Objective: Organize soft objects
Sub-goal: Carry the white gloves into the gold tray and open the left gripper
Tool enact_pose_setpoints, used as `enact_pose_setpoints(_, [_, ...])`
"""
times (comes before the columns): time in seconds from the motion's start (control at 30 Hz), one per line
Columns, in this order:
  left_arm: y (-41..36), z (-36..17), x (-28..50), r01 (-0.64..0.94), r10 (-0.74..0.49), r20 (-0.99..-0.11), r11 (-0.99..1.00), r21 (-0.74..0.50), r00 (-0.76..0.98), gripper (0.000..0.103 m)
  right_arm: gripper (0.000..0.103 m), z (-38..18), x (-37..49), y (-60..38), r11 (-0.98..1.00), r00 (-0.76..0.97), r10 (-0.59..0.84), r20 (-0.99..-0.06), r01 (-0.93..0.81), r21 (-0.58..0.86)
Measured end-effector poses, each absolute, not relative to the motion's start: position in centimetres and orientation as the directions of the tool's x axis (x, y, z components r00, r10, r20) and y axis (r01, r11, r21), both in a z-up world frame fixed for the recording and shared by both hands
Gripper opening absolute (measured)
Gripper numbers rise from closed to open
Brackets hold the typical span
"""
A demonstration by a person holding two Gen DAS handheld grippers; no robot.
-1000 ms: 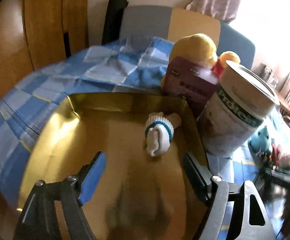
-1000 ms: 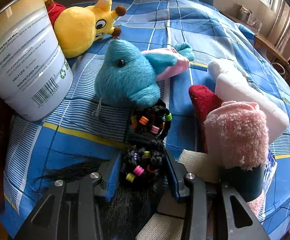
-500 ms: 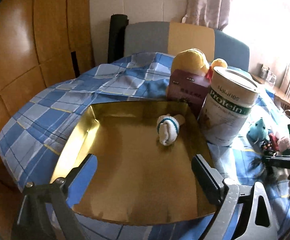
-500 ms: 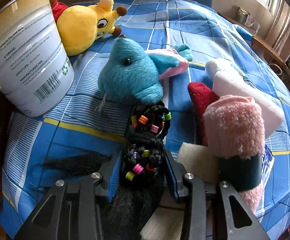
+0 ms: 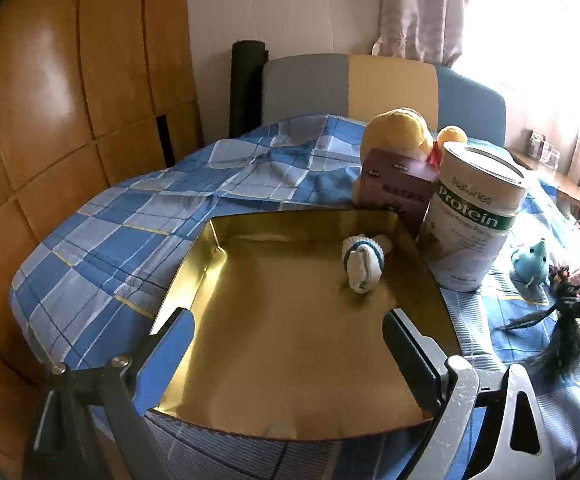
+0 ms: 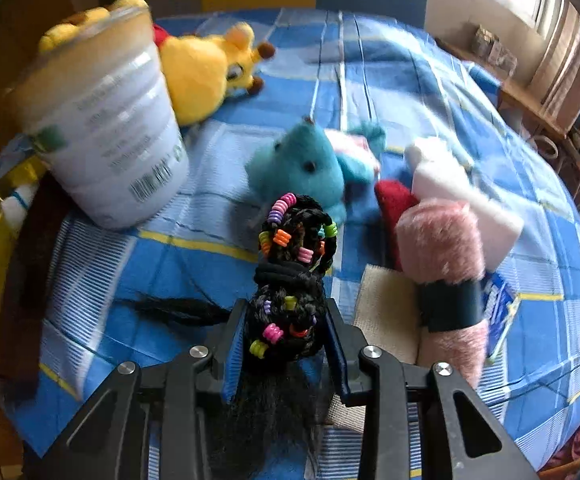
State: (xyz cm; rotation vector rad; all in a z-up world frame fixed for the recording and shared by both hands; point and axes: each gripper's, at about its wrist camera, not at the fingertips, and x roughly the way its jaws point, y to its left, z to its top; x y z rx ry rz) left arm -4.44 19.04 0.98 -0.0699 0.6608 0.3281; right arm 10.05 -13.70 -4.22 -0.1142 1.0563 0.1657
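My right gripper (image 6: 286,336) is shut on a black braided hairpiece with coloured beads (image 6: 290,280) and holds it lifted above the blue checked cloth; it also shows at the right edge of the left wrist view (image 5: 566,320). My left gripper (image 5: 286,344) is open and empty above the near part of a gold tray (image 5: 290,360). A rolled white sock with a teal stripe (image 5: 364,262) lies in the tray. A teal plush (image 6: 302,168), a yellow plush (image 6: 206,72), a pink fuzzy roll (image 6: 442,244), a red cloth (image 6: 394,200) and a white roll (image 6: 450,184) lie on the cloth.
A white protein can (image 5: 474,216) and a maroon box (image 5: 394,188) stand beside the tray's far right side. A beige cloth (image 6: 386,312) lies under the pink roll. A chair back (image 5: 370,84) stands behind the table. A wooden wall (image 5: 70,100) is on the left.
My right gripper has lifted the hairpiece up off the cloth and pulled back. My left gripper has risen and drawn back from the tray, so more of the table shows.
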Motion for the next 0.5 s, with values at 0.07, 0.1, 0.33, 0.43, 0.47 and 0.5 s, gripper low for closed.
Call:
enact_pose_setpoints(0.07, [19.2,0.9,-4.5,-0.321,0.276,-0.613,0.946,0.037,0.74,0.096,0.035,-3.1,9.8,-13.4,0.978,0.497,0.085,-0.864,-0.207,-0.023])
enact_pose_setpoints(0.1, [19.2,0.9,-4.5,-0.322,0.277,-0.612,0.946,0.039,0.741,0.096,0.035,-2.8,9.8,-13.4,0.977,0.502,0.086,-0.86,-0.213,-0.026])
enact_pose_setpoints(0.33, [19.3,0.8,-4.6,-0.318,0.278,-0.608,0.947,0.044,0.743,0.096,0.035,0.6,9.0,-13.4,0.975,0.565,0.103,-0.818,-0.218,-0.028])
enact_pose_setpoints(0.43, [19.4,0.7,-4.6,-0.313,0.269,-0.612,0.949,0.038,0.744,0.096,0.035,1.5,9.7,-13.6,0.981,0.59,0.091,-0.802,-0.191,-0.029])
enact_pose_setpoints(0.47, [19.5,0.6,-4.6,-0.313,0.268,-0.614,0.949,0.036,0.743,0.096,0.035,1.9,10.0,-13.8,0.984,0.599,0.079,-0.797,-0.176,-0.035])
enact_pose_setpoints(0.5, [19.6,0.5,-4.6,-0.312,0.267,-0.616,0.949,0.035,0.741,0.096,0.035,2.1,10.3,-13.8,0.986,0.605,0.068,-0.793,-0.164,-0.041])
